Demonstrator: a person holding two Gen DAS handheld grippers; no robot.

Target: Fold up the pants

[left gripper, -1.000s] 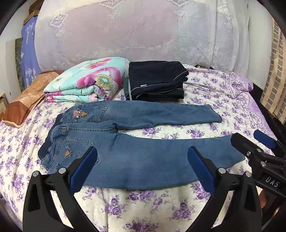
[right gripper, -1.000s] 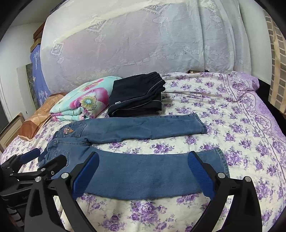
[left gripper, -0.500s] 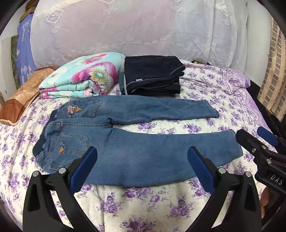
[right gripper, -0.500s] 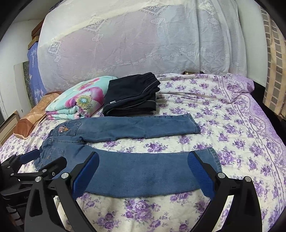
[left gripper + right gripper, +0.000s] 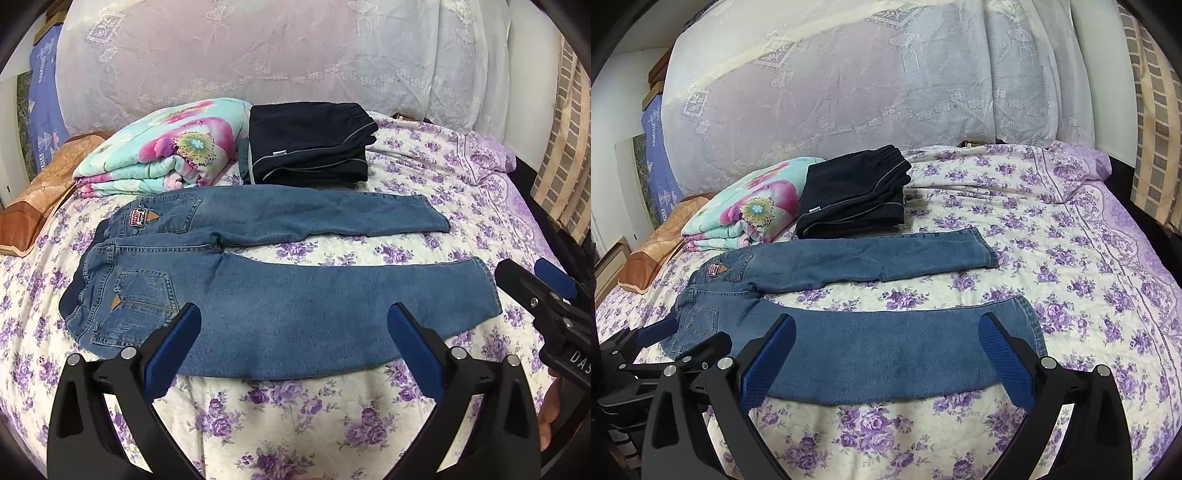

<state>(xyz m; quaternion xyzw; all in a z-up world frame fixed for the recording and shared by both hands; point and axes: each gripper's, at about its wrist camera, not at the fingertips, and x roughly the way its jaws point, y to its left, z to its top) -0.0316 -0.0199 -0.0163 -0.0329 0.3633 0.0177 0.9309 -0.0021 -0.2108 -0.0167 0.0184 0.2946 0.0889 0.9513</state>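
Blue jeans (image 5: 280,310) lie flat on the bed, back pockets up, waistband at the left, both legs spread apart and pointing right. The same jeans (image 5: 886,350) show in the right wrist view. My left gripper (image 5: 293,328) hovers open over the near leg, close to the seat, holding nothing. My right gripper (image 5: 886,339) is open too, above the near leg toward its hem. Each gripper appears at the edge of the other's view: the right gripper (image 5: 532,284) beside the near hem, the left gripper (image 5: 683,339) by the waistband.
A folded dark pair of pants (image 5: 306,144) and a folded floral blanket (image 5: 166,147) lie just behind the jeans. An orange pillow (image 5: 40,192) sits at the left. A lace-covered headboard (image 5: 277,55) stands behind. The floral bedsheet (image 5: 295,424) spreads in front and to the right.
Both grippers have drawn slightly back and up from the bed, so the jeans sit a little higher in both views. The jeans have not moved and both grippers stay open.
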